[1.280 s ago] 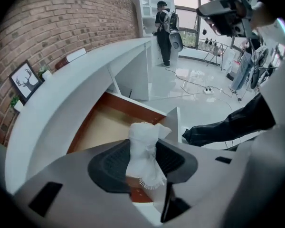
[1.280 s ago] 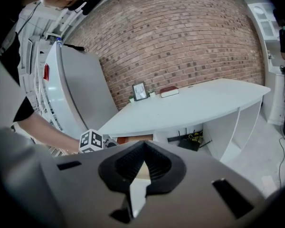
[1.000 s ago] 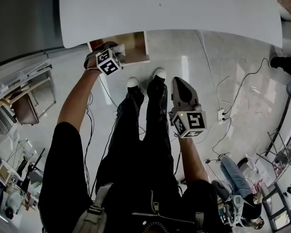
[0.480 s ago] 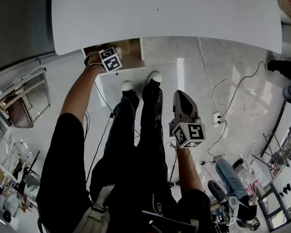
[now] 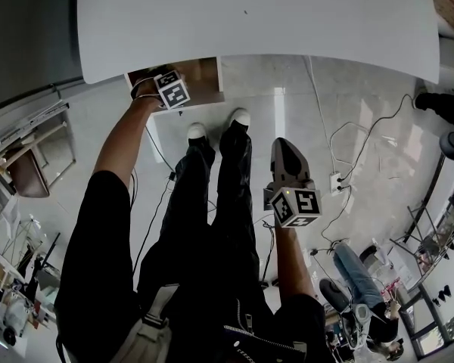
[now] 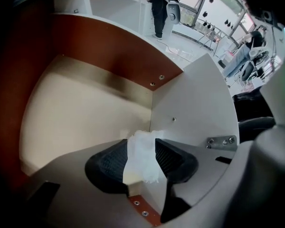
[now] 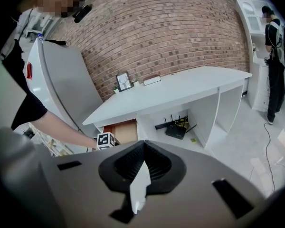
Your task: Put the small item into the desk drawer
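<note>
Seen from the head, a person stands at a white desk (image 5: 250, 21) whose drawer (image 5: 204, 74) is pulled open at the upper left of centre. The left gripper (image 6: 141, 158) points straight down into that drawer, its marker cube just above the drawer's edge. In the left gripper view, its two dark ribbed pads are set a narrow way apart and close on a small crumpled white wad (image 6: 142, 151), which touches both. The wad hangs inside the drawer, over the cream bottom and near the corner where the brown back wall meets a white side panel. The right gripper (image 7: 142, 151) is at lower centre right of the head view, beside the person's legs and well apart from the drawer. Its jaws are together, with a thin white scrap (image 7: 138, 186) pinched between them.
</note>
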### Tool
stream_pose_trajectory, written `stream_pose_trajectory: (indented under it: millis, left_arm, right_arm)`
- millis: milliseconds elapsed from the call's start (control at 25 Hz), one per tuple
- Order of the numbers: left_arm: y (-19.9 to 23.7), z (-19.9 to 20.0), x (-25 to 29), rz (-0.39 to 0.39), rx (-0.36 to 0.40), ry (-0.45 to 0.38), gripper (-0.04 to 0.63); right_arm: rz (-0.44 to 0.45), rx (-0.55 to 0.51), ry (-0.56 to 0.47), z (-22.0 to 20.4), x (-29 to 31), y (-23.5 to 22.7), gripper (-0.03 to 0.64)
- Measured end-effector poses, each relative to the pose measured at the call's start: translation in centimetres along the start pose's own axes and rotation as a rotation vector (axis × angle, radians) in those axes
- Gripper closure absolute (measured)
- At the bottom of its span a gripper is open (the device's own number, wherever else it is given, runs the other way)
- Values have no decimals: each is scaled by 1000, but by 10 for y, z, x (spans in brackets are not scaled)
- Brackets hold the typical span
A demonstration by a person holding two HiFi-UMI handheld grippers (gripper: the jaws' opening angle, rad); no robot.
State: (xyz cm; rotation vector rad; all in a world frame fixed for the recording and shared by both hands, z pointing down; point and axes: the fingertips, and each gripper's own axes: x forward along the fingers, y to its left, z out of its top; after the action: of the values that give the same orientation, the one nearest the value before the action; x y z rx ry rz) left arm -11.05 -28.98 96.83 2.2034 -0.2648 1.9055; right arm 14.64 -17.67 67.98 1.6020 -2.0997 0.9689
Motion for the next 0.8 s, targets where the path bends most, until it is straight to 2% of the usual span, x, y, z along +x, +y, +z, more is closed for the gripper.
stream_pose_trajectory:
  millis: [280,360,480,800]
  left_arm:
    - [8,3,-41,62,-65,-82,422]
    - [6,5,-63,70,-115,-129,445]
    - [3,8,-98,90,-179,-195,528]
    - [-21,1,-181,103,-370,-359,569]
  right_arm:
    - [32,-38,-10,12,1,20,611]
    - [44,-61,-15,22,-2,28,611]
    - [65,-112,-20,38,-3,41,611]
    - [90,-182,-63,81,-13,70,612]
